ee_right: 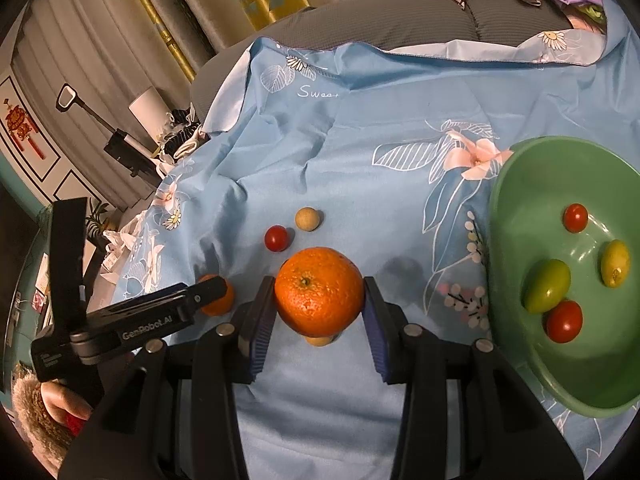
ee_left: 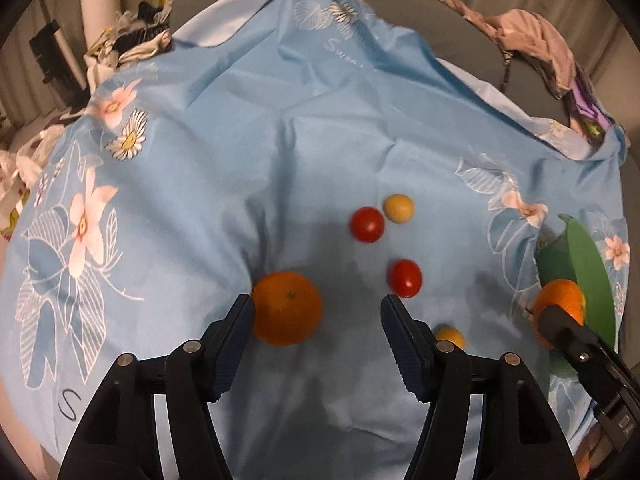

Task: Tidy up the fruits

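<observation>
My right gripper point(ee_right: 319, 300) is shut on an orange point(ee_right: 319, 291) and holds it above the blue cloth, left of the green bowl point(ee_right: 516, 184). The bowl holds two red tomatoes point(ee_right: 575, 217), a green fruit point(ee_right: 547, 285) and a yellow one point(ee_right: 615, 263). My left gripper point(ee_left: 318, 312) is open over the cloth, with a second orange point(ee_left: 287, 308) just ahead of its left finger. Two red tomatoes point(ee_left: 367, 224) point(ee_left: 405, 278), a tan ball-like fruit point(ee_left: 398, 208) and a small yellow fruit point(ee_left: 450, 337) lie on the cloth.
A blue floral cloth point(ee_left: 224, 168) covers a grey sofa cushion point(ee_right: 420, 16). Crumpled clothes point(ee_left: 532, 36) lie at the back right and more clutter point(ee_left: 124, 44) at the back left. The right gripper with its orange shows at the right edge of the left wrist view point(ee_left: 560, 312).
</observation>
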Tool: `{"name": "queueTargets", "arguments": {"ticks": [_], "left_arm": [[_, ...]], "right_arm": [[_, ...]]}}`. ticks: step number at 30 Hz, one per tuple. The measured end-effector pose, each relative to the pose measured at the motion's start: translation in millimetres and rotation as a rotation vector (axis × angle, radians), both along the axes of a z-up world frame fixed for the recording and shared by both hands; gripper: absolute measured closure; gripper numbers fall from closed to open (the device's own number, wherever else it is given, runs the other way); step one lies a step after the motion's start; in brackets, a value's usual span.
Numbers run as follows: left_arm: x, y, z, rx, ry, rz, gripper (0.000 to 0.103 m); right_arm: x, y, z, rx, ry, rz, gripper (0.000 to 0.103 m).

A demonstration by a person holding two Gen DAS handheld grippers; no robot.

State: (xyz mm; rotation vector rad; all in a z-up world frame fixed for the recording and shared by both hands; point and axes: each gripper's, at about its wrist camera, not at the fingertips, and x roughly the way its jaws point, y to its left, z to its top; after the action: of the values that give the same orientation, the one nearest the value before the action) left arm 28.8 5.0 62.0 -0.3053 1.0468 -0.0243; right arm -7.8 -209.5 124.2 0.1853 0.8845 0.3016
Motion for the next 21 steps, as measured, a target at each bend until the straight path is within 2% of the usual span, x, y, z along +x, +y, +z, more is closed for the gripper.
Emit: {"name": "queueTargets", "arguments": {"ticks": [4,9,11,17,19,21], "left_arm": [[2,0,-6,0.043,0.017,0.046,0.036],[8,2,-19,0.04,0.065,0.1,0.036],[7,4,-18,0.038,0.07,0.115,0.042],[-10,15,13,-0.086,-0.026,0.102,0.042],[-9,13,10,-0.084,-0.012,0.095,0.042],[-6,9,0,-0.088,0.037,0.089,0.042]], "right_arm": [[-1,0,0,0.001,0.0,0.0,0.06],[-1,0,1,0.005,0.001,-0.002,0.06],[-2,-1,1,0.005,0.001,-0.004,0.06],[-3,-5,5,0.015,-0.009,-0.016,0.06],[-3,-7,6,0.02,-0.009,-0.019,0.06],[-4,-7,6,0.021,-0.01,-0.02,0.06]]}}
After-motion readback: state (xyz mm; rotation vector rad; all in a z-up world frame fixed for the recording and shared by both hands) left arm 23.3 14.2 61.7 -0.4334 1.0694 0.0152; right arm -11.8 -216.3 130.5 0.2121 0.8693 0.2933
